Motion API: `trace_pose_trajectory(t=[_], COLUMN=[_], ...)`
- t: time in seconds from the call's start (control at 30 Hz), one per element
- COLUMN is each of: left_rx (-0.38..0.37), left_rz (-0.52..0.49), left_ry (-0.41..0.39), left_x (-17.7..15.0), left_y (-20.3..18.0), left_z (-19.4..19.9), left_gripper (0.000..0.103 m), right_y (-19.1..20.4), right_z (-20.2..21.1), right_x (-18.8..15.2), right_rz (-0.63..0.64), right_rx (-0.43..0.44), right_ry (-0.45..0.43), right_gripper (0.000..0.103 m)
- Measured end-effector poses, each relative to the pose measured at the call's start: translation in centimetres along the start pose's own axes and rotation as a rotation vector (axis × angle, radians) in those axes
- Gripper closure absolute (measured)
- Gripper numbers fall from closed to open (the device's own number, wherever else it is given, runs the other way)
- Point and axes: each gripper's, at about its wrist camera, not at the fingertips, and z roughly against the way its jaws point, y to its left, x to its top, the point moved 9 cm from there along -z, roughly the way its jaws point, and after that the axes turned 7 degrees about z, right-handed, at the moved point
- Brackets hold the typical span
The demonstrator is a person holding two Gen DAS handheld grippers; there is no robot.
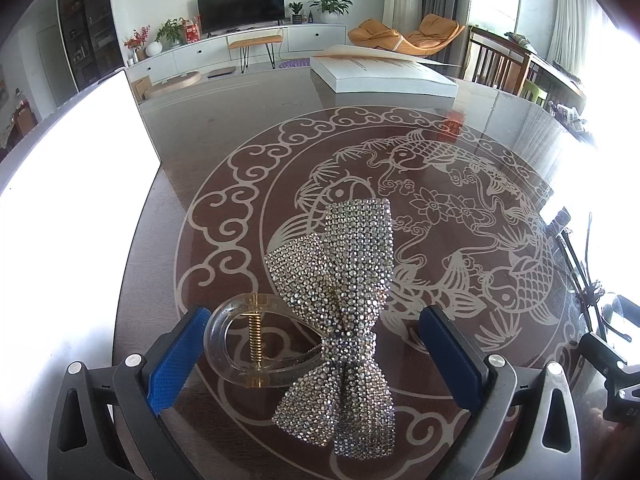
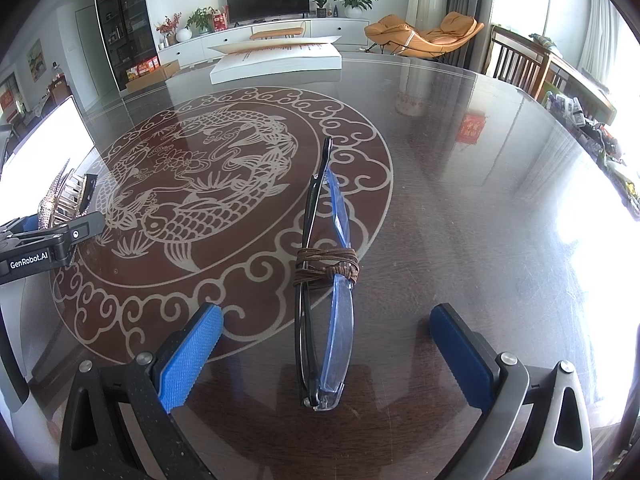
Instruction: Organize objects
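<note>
Your table is dark brown under glass, etched with pale fish, flowers and cloud scrolls. The hair clip pairs a silver rhinestone bow with clear plastic and a gold spring. Your glasses are black-framed, blue-tinted, bound by brown cord.

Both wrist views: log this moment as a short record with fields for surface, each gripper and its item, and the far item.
surface: round dark glass-topped table with a pale carp and cloud pattern
left gripper: open, fingers either side of the item
left item: clear plastic hair claw with rhinestone bow, between the blue pads
right gripper: open
right item: folded black and blue glasses wrapped with brown cord, lying between the pads
far item: open white book at the table's far edge
</note>
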Motion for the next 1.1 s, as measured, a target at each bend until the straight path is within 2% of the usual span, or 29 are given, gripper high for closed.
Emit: trace_pose_trajectory(t=[0.93, 1.03, 1.1], left_rx=[-0.001, -0.006, 0.008], left_rz=[-0.002, 0.009, 0.023], left_ry=[0.001, 0.001, 0.034], left_x=[0.01, 0.03, -0.06], left_y=[-0.02, 0.04, -0.17], left_z=[-0.06, -0.06, -0.14], left_gripper=[0.0, 0.0, 0.0], right_y=[0.15, 0.18, -0.05], right_z=[0.02, 0.19, 0.47], right_x=[0.11, 0.11, 0.15], right_rz=[0.001, 0.002, -0.01], right_rx=[0.002, 0.012, 0.06], right_ry=[0.0, -0.001, -0.01], right_gripper=[0.0, 0.0, 0.0])
